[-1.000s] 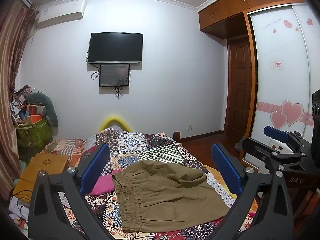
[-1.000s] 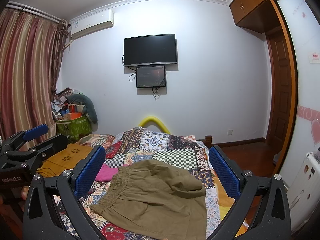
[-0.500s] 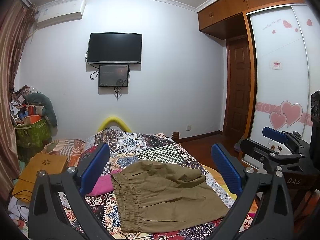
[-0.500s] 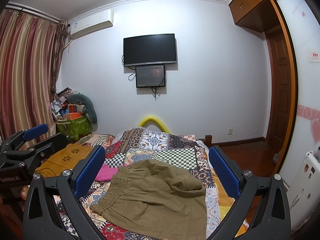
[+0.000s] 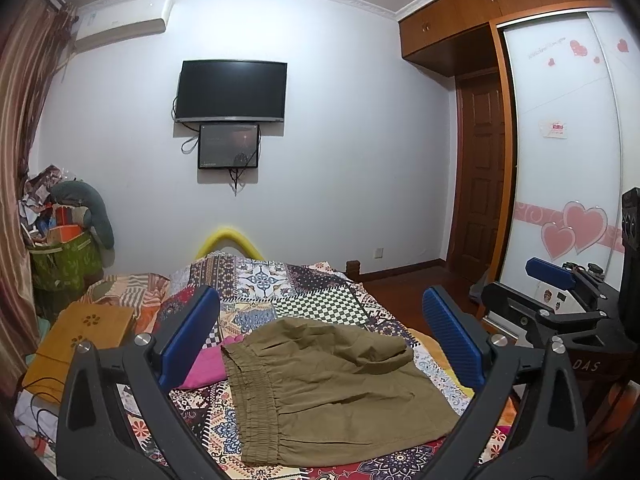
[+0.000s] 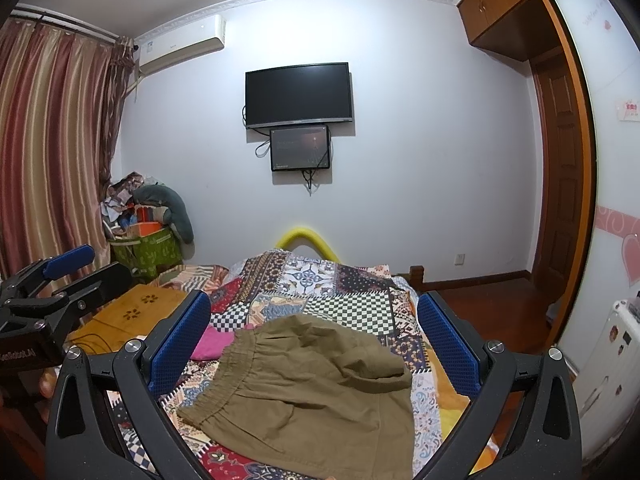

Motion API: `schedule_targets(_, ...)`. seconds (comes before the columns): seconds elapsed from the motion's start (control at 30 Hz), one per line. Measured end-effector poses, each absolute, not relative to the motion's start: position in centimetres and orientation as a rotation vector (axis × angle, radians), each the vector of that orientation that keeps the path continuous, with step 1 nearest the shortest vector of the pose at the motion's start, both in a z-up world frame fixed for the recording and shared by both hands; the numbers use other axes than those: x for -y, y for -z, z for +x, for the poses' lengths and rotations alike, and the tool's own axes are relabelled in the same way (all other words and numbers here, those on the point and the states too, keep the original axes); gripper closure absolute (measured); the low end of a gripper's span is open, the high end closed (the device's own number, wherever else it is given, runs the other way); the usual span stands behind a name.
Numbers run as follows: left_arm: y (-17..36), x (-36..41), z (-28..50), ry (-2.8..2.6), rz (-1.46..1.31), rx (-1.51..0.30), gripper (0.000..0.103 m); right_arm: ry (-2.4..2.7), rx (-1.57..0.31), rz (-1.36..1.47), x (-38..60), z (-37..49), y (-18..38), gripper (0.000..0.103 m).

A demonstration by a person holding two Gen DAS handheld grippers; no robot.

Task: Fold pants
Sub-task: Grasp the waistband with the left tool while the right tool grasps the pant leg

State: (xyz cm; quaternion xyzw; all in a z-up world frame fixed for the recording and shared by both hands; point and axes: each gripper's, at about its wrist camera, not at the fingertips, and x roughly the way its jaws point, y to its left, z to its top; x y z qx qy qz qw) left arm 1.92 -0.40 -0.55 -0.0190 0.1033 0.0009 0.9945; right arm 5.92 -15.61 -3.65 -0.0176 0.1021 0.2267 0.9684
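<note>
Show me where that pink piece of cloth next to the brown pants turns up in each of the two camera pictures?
Left wrist view: the pink cloth lies lower left of centre, against the waistband of the pants, partly behind the left blue finger.
Right wrist view: the pink cloth sits left of centre, above the waistband of the pants.
Shared landmark: the wall television.

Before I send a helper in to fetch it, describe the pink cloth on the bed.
On the patchwork-quilted bed, find the olive-brown pants. The pink cloth lies just beyond their elastic waistband, partly hidden by it: the only plain bright pink there.
</note>
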Motion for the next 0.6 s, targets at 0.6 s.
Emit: schedule_targets(0.6,7.4,-5.9,12.3,-0.045,-0.108,-0.429,0.000,-0.335,-0.397,-0.042,18.2,14.1,8.2,0.000)
